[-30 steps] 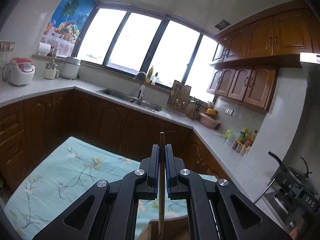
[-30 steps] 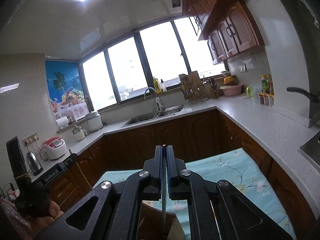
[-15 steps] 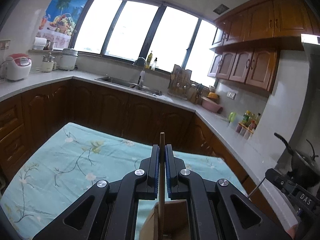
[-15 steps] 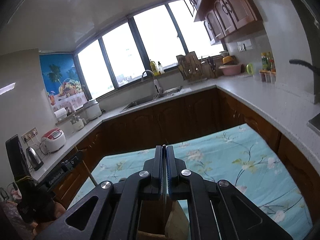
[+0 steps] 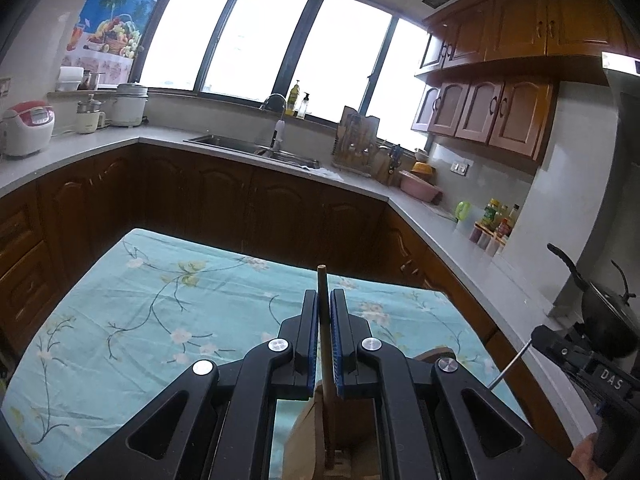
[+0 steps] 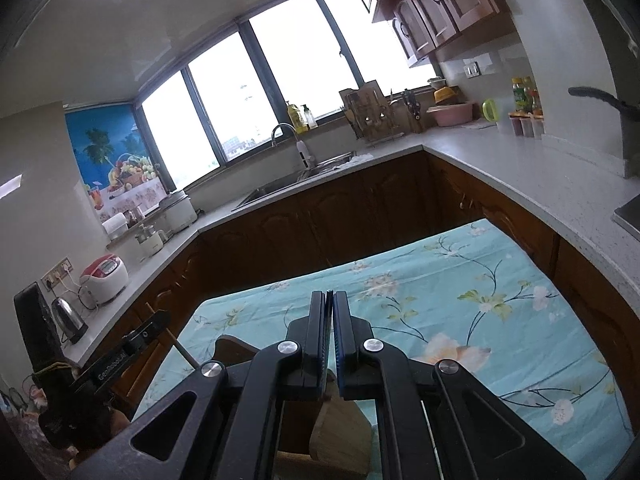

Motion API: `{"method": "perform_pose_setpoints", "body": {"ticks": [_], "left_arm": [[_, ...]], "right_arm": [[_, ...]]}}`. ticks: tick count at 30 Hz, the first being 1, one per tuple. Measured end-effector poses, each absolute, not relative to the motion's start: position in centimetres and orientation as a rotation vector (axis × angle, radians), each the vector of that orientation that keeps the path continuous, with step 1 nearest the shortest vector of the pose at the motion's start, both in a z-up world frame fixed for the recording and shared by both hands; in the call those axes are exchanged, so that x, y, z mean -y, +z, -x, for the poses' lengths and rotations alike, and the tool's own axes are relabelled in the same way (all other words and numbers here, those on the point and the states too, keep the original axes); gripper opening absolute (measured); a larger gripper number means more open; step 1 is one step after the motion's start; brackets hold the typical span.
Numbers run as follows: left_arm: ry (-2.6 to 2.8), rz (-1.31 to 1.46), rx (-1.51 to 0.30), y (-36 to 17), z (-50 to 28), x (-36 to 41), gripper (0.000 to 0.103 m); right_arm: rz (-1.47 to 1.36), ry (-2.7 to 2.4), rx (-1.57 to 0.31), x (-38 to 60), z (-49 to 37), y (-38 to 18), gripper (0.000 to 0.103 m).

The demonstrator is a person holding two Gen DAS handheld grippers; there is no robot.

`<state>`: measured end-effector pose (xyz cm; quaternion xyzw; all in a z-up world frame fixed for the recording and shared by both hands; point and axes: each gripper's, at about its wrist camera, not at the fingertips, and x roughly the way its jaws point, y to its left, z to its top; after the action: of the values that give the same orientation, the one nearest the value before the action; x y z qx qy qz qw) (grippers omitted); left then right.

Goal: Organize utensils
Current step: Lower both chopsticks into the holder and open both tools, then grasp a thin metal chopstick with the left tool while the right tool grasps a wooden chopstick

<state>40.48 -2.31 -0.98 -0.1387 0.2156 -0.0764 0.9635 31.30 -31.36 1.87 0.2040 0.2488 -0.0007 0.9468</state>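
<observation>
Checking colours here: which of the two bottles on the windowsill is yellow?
The taller bottle, just left of the clear pump bottle and nearer the faucet; the pump bottle looks colourless.

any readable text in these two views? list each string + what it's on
"DAS" on the black body of the right gripper, seen at the right edge of the left wrist view.
"GenRobot.AI", small and only roughly legible, on the black body of the left gripper, seen at the left edge of the right wrist view.
Labels on the condiment bottles and the rice cooker panel: too small to read.
Fruit poster: no legible words.
</observation>
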Motion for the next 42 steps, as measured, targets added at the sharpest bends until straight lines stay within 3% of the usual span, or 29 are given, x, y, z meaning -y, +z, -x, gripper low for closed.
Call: {"method": "perform_pose_setpoints", "body": {"ticks": [5, 8, 11, 13, 14, 15, 17, 19, 21, 23, 29, 42], "left_arm": [[-0.155, 0.282, -0.448, -0.9, -41.1, 1.7, 0.007], [-0.15, 0.28, -0.45, -0.6, -41.1, 1.5, 0.024], [-0.148, 0.278, -0.442, -0.8, -40.7, 1.6, 0.03], [-0.144, 0.281, -0.45, -0.8, -40.4, 1.8, 0.043], [-0.145, 0.284, -0.447, -0.7, -40.1, 1.6, 0.048], [-0.142, 0.281, -0.445, -0.7, -39.6, 1.8, 0.054], [-0.137, 0.276, -0.443, -0.5, -38.7, 1.7, 0.065], [-0.138, 0.272, -0.415, -0.4, -37.5, 1.6, 0.07], [-0.124, 0.257, -0.416, -0.5, -36.0, 1.4, 0.082], [-0.133, 0.254, -0.411, -0.5, -34.5, 1.2, 0.083], [-0.119, 0.248, -0.438, -1.0, -30.5, 0.4, 0.088], [-0.1, 0.245, -0.516, -1.7, -25.3, -1.3, 0.089]], "right_arm": [[-0.42, -0.005, -0.528, 31.3, -31.5, 1.6, 0.009], [-0.426, 0.0, -0.534, 31.2, -31.4, 1.5, 0.009], [-0.43, 0.003, -0.543, 31.2, -31.3, 1.4, 0.01], [-0.435, 0.007, -0.548, 31.4, -31.2, 1.4, 0.015], [-0.439, 0.005, -0.551, 31.3, -31.1, 1.5, 0.026], [-0.444, 0.006, -0.551, 31.4, -30.9, 1.4, 0.045], [-0.446, 0.006, -0.548, 31.3, -30.4, 1.4, 0.065], [-0.442, 0.006, -0.541, 31.3, -29.6, 1.5, 0.07], [-0.448, 0.016, -0.547, 31.3, -28.8, 1.5, 0.074], [-0.456, 0.026, -0.549, 31.3, -27.9, 1.4, 0.079], [-0.428, 0.032, -0.556, 30.3, -25.0, 1.5, 0.08], [-0.41, 0.045, -0.6, 28.9, -19.4, 0.6, 0.08]]}}
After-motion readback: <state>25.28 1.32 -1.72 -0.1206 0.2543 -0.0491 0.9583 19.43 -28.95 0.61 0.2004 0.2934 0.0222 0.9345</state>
